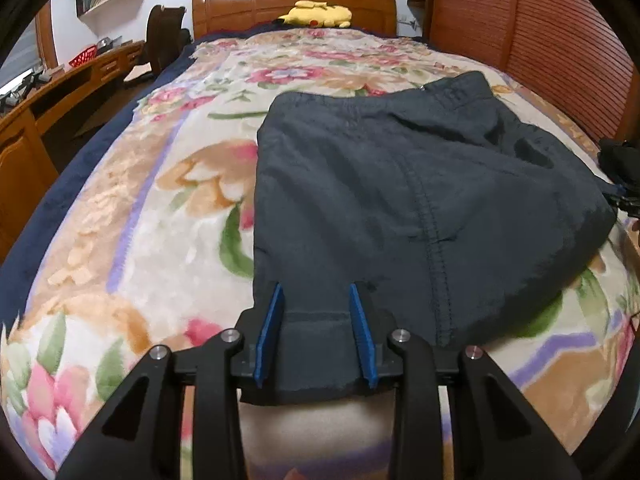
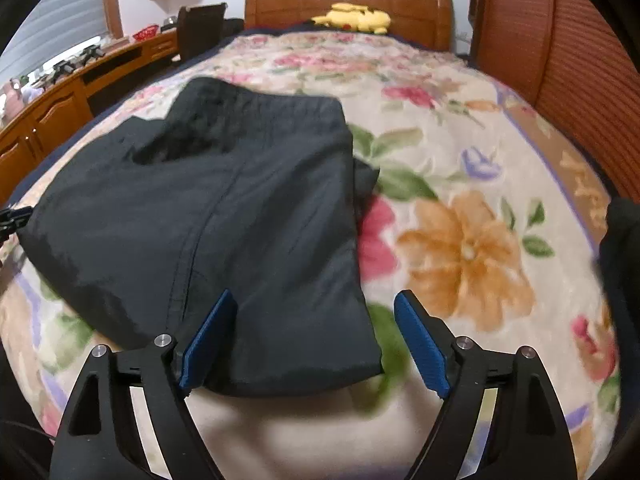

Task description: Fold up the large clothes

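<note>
A dark navy garment [image 1: 400, 184] lies folded on the floral blanket [image 1: 160, 220], with a stitched seam running down its middle. My left gripper [image 1: 316, 288] stands over its near hem. The blue pads are apart, and the hem lies flat between them without being pinched. In the right wrist view the same garment [image 2: 200, 208] covers the left half of the blanket [image 2: 480, 160]. My right gripper [image 2: 315, 296] is wide open over the garment's near right corner. Its left pad [image 2: 208, 336] is above the cloth and its right pad is over bare blanket.
A wooden headboard [image 1: 294, 0] with a yellow plush toy [image 1: 318, 14] stands at the far end of the bed. A wooden desk [image 1: 48, 96] and a chair run along the left side. A slatted wooden wardrobe [image 2: 568, 48] is close on the right.
</note>
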